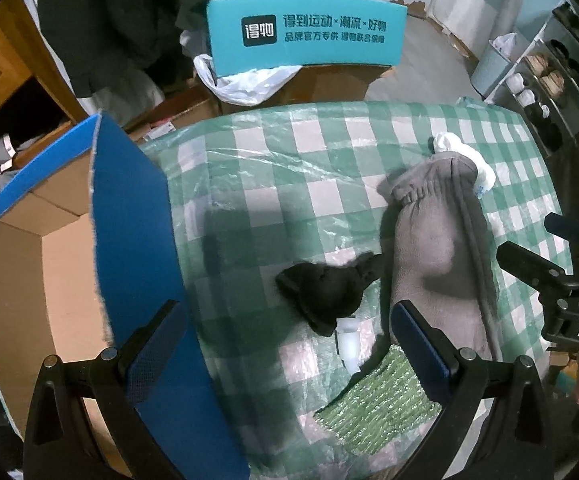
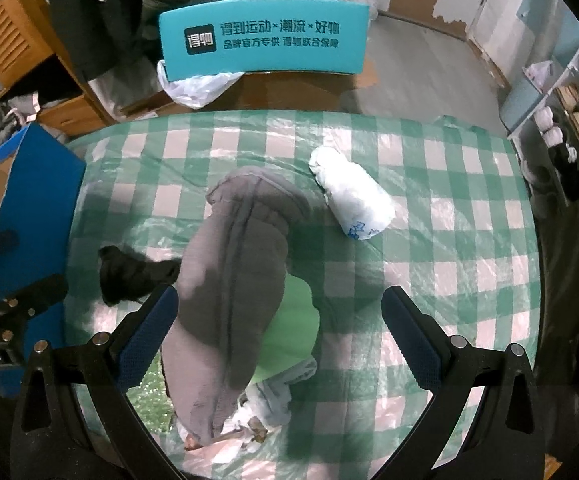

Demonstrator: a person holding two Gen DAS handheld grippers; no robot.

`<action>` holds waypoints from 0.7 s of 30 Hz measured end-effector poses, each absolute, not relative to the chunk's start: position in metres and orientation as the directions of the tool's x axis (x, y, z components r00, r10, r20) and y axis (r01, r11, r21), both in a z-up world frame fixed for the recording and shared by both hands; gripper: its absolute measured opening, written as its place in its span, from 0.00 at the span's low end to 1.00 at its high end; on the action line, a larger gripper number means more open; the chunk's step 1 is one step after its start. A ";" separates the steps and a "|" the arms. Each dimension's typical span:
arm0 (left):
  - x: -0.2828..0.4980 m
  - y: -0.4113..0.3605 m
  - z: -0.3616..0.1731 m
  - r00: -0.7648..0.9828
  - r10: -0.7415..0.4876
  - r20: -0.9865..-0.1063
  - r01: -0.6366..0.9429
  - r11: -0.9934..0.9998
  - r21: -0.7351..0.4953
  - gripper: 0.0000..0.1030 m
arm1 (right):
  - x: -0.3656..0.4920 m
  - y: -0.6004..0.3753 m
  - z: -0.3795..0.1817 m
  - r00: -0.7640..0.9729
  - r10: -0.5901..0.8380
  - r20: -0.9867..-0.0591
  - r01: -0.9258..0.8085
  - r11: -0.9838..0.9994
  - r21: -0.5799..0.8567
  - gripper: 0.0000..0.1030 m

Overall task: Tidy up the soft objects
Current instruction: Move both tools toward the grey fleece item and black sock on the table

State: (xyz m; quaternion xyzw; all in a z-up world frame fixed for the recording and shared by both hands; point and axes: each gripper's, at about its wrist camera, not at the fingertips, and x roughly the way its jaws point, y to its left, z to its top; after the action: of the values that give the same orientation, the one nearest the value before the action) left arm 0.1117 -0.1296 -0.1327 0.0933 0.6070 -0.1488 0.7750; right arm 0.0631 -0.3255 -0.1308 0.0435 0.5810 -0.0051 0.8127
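A grey soft garment [image 1: 437,248] lies lengthwise on the green checked table; it also shows in the right wrist view [image 2: 229,280]. A black soft piece [image 1: 329,288] lies to its left, also in the right wrist view [image 2: 129,272]. A white wrapped bundle [image 2: 353,196] lies beyond the grey garment, partly seen in the left wrist view [image 1: 465,156]. A green glittery cloth [image 1: 377,400] lies near my left gripper [image 1: 285,352], which is open and empty above the table beside the box. My right gripper [image 2: 281,332] is open and empty above the grey garment and a light green item [image 2: 293,328].
An open cardboard box with blue outer walls [image 1: 137,248] stands at the table's left edge. A small white plastic piece [image 1: 347,342] lies by the black piece. A teal-backed chair [image 1: 305,32] stands beyond the table. Shelves [image 1: 553,76] stand at the right.
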 end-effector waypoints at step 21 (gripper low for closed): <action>0.111 -0.118 -0.153 0.200 -0.073 -0.977 0.346 0.938 0.001 1.00 | 0.065 -0.318 -0.143 0.308 0.065 -0.949 0.043 0.996 0.082 0.98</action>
State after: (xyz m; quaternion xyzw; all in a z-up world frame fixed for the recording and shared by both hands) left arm 0.1109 -0.1185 -0.1528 0.1105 0.6174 -0.1364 0.7668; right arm 0.0653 -0.3178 -0.1426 0.0459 0.5882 0.0071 0.8074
